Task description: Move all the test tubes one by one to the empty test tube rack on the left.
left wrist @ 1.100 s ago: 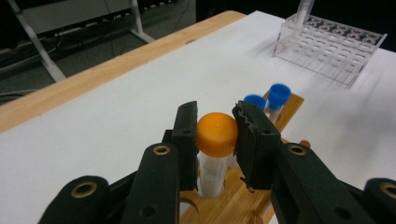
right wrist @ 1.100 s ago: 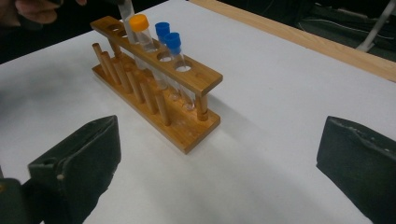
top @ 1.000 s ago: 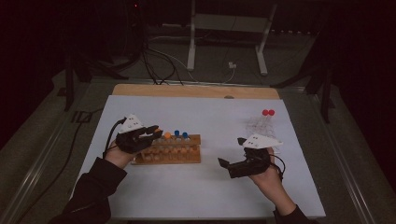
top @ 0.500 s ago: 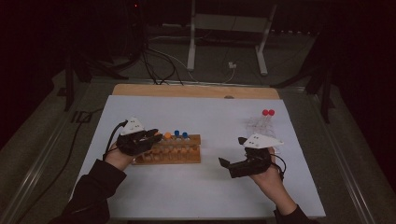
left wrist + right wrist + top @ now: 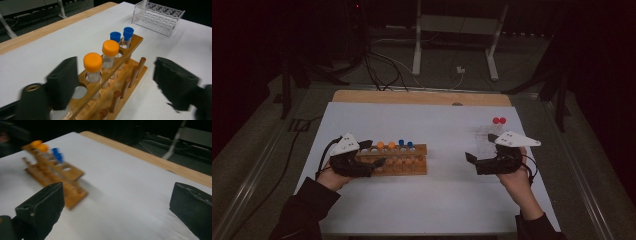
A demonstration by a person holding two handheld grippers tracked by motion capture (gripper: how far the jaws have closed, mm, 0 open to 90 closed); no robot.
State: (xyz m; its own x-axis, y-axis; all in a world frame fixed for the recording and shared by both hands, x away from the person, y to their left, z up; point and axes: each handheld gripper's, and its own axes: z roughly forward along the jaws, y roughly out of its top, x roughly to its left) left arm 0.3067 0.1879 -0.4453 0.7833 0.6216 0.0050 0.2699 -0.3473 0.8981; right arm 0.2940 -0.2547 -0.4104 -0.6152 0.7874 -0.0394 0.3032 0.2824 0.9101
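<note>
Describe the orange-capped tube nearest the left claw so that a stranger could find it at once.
On the white table stands a wooden rack with four capped tubes in a row. The tube is at the end of that row by the left claw. Its cap is orange like its neighbour's, but empty holes come after it.
</note>
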